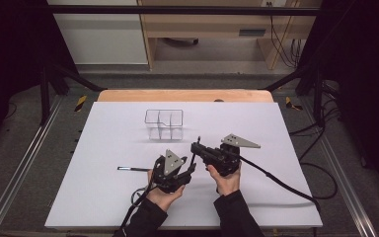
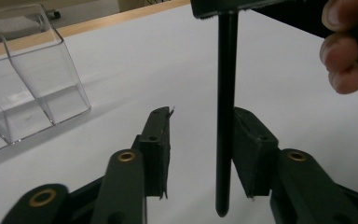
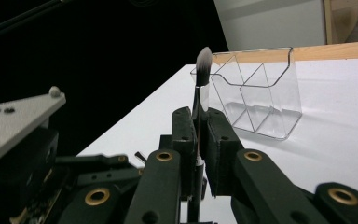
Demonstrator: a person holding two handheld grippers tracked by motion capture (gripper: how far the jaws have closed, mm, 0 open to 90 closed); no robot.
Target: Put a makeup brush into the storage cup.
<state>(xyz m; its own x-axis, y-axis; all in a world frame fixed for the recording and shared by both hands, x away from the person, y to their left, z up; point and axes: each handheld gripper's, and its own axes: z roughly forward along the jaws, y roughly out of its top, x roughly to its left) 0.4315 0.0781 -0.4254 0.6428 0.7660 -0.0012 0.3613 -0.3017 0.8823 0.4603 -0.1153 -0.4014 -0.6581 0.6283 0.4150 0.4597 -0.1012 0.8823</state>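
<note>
While the right gripper [image 3: 198, 140] clamps the brush [image 3: 201, 88] mid-handle, I read its jaws as narrow, shut on the stem. Brush axis: near vertical, bristles up, tail end down. In the right gripper view the tuft sits upper centre, white-tipped over a dark ferrule, soft and rounded.

Left gripper [image 2: 200, 144]: jaws wide, holding nothing. In its view the handle runs top to bottom between the pads [image 2: 254, 149], nearer the right-side pad, apparently not pinched; tail end hangs at lower centre. Handle is a thin, smooth, black, glossy rod, so I expect it to slip if gripped light.

Key relation: the organizer [image 1: 164, 123] lies toward top of the high view, above-left of both grippers, well apart from them. Right gripper [image 1: 212, 154] is about as near to it as the left gripper [image 1: 175, 170]. Organizer is clear hard plastic, thin walls, several compartments open at top, standing upright on the white mat [image 1: 103, 197].

A 2nd item, a slim dark pen-like stick [image 1: 133, 169], lies flat at centre-left of the high view, long axis left-right, just beside the left gripper.

My judgement: a handover or regrip is in hand; next move needs the brush kept upright over a compartment.
</note>
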